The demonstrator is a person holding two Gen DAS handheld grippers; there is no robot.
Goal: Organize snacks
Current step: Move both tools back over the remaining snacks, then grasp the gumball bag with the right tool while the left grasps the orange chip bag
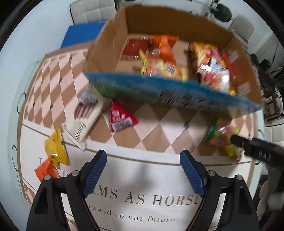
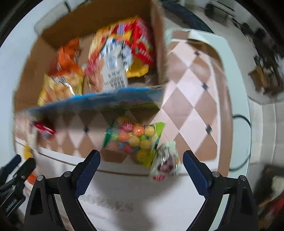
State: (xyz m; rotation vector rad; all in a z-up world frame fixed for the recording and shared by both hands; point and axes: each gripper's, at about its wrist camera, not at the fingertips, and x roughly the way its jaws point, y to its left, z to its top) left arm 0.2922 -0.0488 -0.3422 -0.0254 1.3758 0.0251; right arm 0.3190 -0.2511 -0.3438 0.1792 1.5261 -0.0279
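Checkered tablecloth [image 1: 58, 74] under snack-filled cardboard box [image 1: 113, 46], loose packets around; both tongs [image 1: 142, 170] [image 2: 141, 170] wide apart, empty.

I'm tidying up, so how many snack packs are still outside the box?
6 visible: white pack, red pack, yellow pack, orange pack left; candy bag, small white pack right. The box may hide others.

A round white tabletop [image 1: 10, 74] carries a cloth [image 1: 58, 74] with pink-and-brown diamonds and a white band printed with lettering. Beyond its far edge stand white quilted chairs [image 1: 92, 12] and a blue panel [image 1: 81, 33]. Dark wooden furniture [image 1: 271, 92] sits at the right on a pale floor. Both views are blurred.
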